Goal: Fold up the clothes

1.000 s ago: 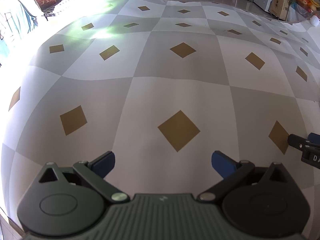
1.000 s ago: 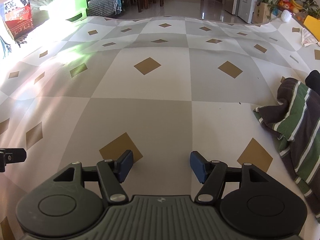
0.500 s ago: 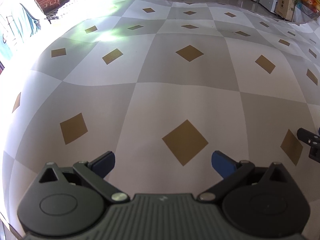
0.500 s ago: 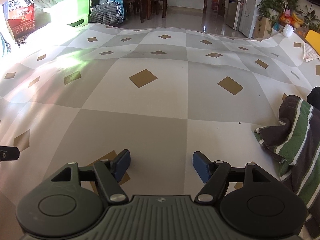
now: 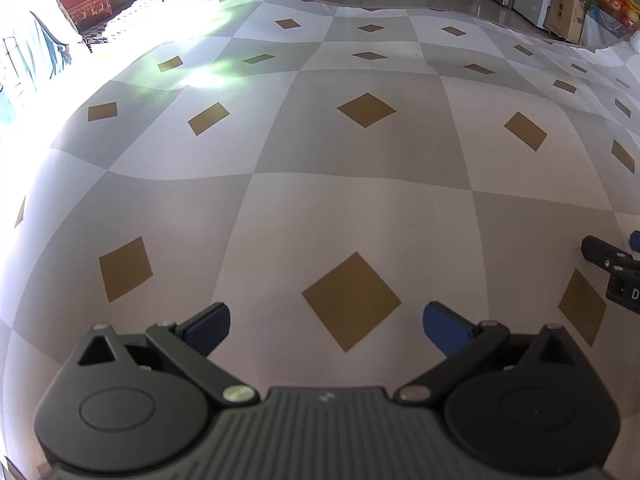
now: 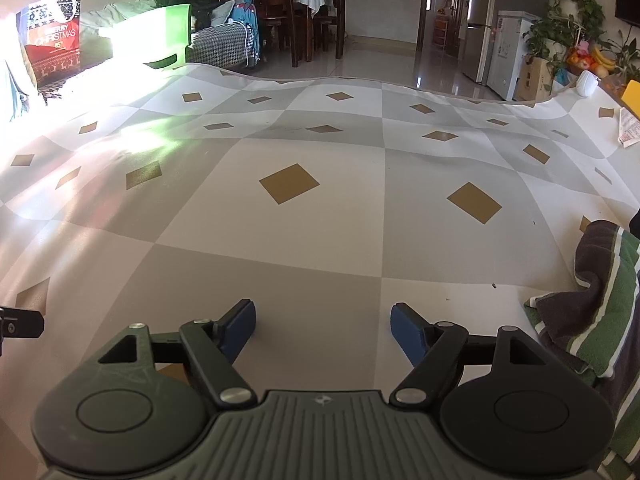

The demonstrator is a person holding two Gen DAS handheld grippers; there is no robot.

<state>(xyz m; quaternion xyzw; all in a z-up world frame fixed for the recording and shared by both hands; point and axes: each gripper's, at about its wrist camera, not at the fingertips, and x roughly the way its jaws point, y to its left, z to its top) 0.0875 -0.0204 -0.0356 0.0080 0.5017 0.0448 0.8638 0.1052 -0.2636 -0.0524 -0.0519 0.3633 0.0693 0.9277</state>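
A crumpled garment (image 6: 592,304) with dark grey, green and white stripes lies at the right edge of the right wrist view, on the checkered cloth (image 6: 320,240). My right gripper (image 6: 323,328) hovers over bare cloth to its left, jaws opening, nothing between them. My left gripper (image 5: 326,322) stands open over a brown diamond of the checkered cloth (image 5: 320,200), holding nothing. The right gripper's fingers (image 5: 608,258) show at the right edge of the left wrist view. The garment does not appear in the left wrist view.
A red Christmas bag (image 6: 52,46) and a green box (image 6: 160,36) stand past the cloth's far left edge. Chairs and a dining table (image 6: 288,8) are behind. A fridge (image 6: 504,20), plants and fruit (image 6: 592,56) are at the far right. A paper (image 6: 628,128) lies at the right.
The right gripper's jaws have widened and its view has tilted up, showing more of the room. The striped garment sits lower and further right in view. The left view has barely shifted.
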